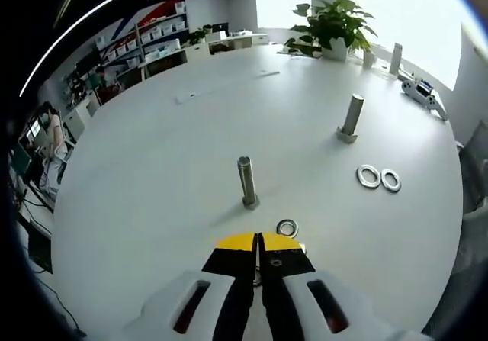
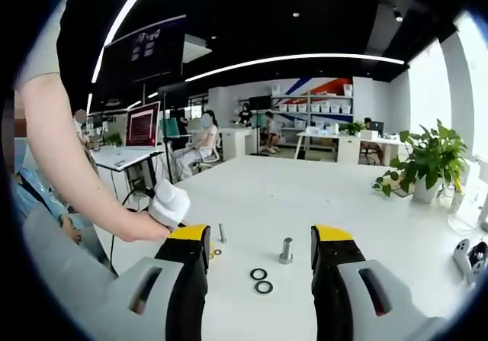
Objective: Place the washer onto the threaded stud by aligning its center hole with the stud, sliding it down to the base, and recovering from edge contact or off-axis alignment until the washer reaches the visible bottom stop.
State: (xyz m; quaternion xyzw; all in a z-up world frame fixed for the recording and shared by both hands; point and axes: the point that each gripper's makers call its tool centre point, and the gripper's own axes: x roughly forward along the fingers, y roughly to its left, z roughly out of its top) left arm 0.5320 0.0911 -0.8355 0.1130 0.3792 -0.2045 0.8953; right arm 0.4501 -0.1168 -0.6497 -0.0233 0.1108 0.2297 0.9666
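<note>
I am looking along my left gripper (image 1: pixel 258 242), whose yellow-tipped black jaws are pressed together low over a broad white round table (image 1: pixel 152 173); something small and grey shows at the tips, but I cannot tell whether a washer is pinched there. Just beyond the tips and slightly right, a small flat silver metal washer (image 1: pixel 287 227) lies on the table, close to the near upright grey threaded metal stud (image 1: pixel 245 181), which stands on a small base a little farther and to the left. A second, thicker grey stud (image 1: pixel 351 117) stands farther off to the right, and a pair of larger silver washers (image 1: pixel 378 178) lie side by side to the right, well apart from the near stud. A green potted plant (image 1: pixel 329 22) sits at the far edge. In the right gripper view, my right gripper (image 2: pixel 261 242) hangs above the table with its jaws spread wide and nothing between them; a person's bare forearm (image 2: pixel 76 165) reaches in from the left. I judge the washer to be light, rigid, smooth and thin, so it would slip easily; I would take it by its outer edge, leaving the centre hole free for the stud.
</note>
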